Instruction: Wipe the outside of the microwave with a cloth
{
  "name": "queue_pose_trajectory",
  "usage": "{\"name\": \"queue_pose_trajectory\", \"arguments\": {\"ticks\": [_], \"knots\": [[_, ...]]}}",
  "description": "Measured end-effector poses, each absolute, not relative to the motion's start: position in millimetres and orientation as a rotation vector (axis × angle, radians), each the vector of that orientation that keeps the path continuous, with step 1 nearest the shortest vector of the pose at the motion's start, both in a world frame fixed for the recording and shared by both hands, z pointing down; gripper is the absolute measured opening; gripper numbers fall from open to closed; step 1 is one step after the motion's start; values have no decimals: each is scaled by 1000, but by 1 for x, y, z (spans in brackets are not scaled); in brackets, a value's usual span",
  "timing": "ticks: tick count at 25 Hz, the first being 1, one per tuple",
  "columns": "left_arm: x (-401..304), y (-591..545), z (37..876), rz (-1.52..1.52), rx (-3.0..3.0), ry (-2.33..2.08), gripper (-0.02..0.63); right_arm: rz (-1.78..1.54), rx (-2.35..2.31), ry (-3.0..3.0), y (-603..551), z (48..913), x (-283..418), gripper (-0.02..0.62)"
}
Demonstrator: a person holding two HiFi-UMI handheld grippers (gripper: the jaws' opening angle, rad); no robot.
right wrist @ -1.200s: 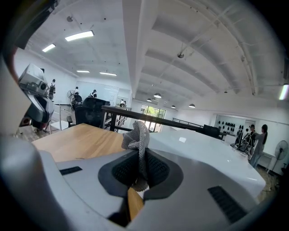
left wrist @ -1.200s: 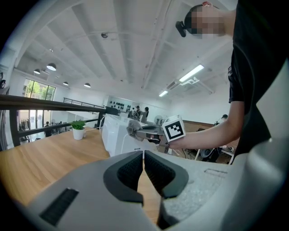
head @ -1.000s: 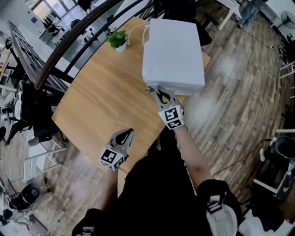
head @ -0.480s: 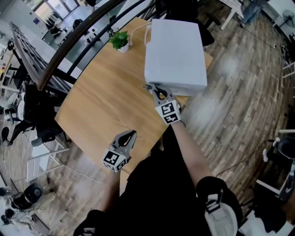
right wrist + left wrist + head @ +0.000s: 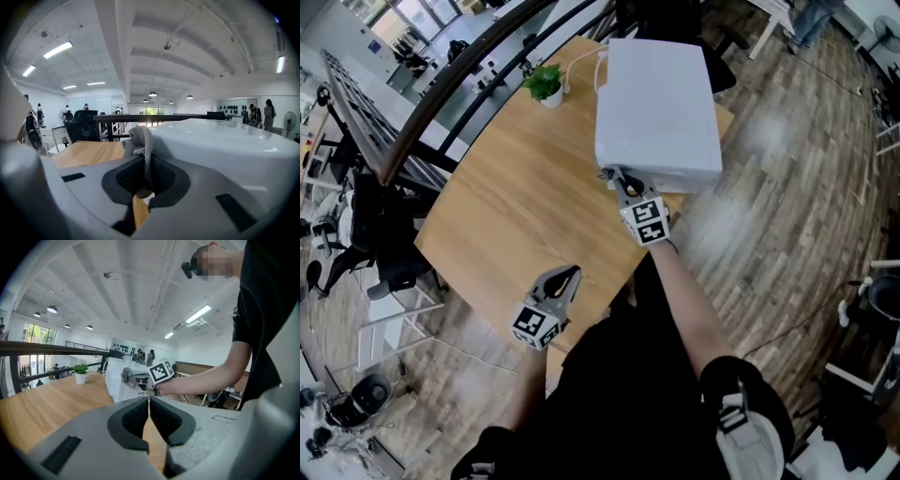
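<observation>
A white microwave (image 5: 656, 98) stands on the wooden table (image 5: 516, 206) at its far right corner. My right gripper (image 5: 619, 180) is shut on a grey knitted cloth (image 5: 139, 143) and holds it against the microwave's near left corner (image 5: 211, 145). In the left gripper view the microwave (image 5: 117, 380) shows small, with the right gripper (image 5: 129, 378) pressed to it. My left gripper (image 5: 562, 278) hovers over the table's near edge, its jaws closed together with nothing between them (image 5: 149, 411).
A small potted plant (image 5: 544, 82) sits at the table's far edge beside the microwave, with a white cable (image 5: 581, 58) running behind. A dark railing (image 5: 441, 89) runs along the table's left side. Office chairs (image 5: 380, 253) stand at the left on the wooden floor.
My right gripper with the cloth has shifted slightly along the microwave's near left corner. The left gripper has barely moved.
</observation>
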State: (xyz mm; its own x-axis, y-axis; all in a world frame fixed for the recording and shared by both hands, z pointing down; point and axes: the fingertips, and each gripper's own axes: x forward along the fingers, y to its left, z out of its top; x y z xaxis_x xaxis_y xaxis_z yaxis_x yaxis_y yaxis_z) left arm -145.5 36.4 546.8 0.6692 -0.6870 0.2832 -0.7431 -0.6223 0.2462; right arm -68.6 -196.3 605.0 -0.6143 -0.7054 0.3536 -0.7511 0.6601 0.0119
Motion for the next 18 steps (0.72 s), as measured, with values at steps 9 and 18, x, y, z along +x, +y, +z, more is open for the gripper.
{"name": "queue_pose_trajectory", "arguments": {"ticks": [9,18], "knots": [[-145,39,545,227,2553,-1119,11,227,1209,-2524,-198,605,-62,15],[-139,38,545,234,2570,-1091,11,232,1262,-2498,-198,604,-38,15]]}}
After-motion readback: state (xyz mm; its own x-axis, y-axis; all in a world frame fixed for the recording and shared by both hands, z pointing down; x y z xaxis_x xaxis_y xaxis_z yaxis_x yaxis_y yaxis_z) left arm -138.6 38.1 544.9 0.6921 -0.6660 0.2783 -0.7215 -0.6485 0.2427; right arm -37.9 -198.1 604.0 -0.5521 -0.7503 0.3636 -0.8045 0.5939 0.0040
